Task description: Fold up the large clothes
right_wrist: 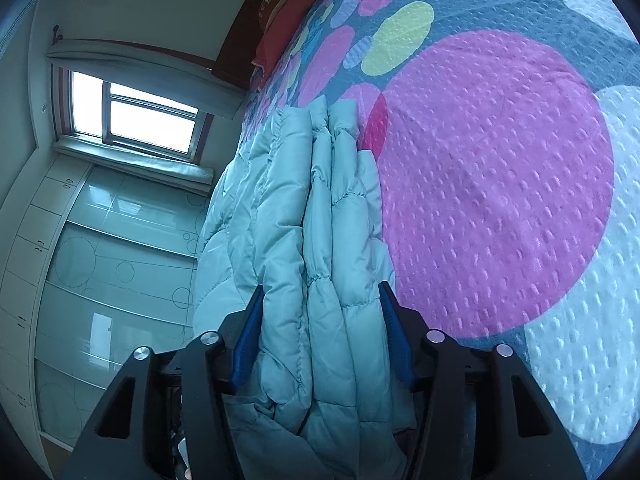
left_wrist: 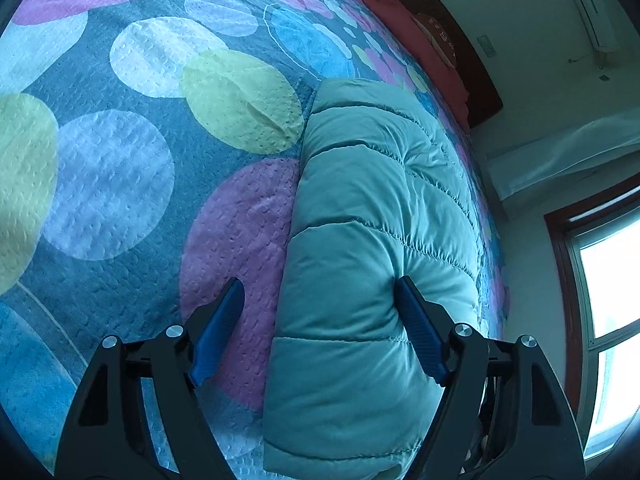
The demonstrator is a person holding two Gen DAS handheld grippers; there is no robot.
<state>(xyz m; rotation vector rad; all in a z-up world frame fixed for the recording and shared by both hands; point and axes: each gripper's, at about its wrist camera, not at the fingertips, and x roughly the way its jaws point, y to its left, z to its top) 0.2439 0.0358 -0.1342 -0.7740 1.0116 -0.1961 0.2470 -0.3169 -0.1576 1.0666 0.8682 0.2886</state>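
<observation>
Dotted bedspread (left_wrist: pixel 120 184) broad beside folded jacket (left_wrist: pixel 360 240), left claw (left_wrist: pixel 320 312) spread, right claw (right_wrist: pixel 320 320) pinching jacket's layered edge.

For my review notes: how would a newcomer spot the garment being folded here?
Start from the bed's quilted bedspread printed with big coloured circles. Along its window-side edge lies a pale teal quilted puffer jacket, folded into a thick bundle. It is the only plain, puffy, stitch-ribbed item there, unlike the flat patterned cover.

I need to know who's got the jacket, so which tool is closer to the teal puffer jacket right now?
Right. The right tool has the folded layers of the teal puffer jacket between its fingers. The left tool stands open over the jacket's edge, one finger above the bedspread.
</observation>
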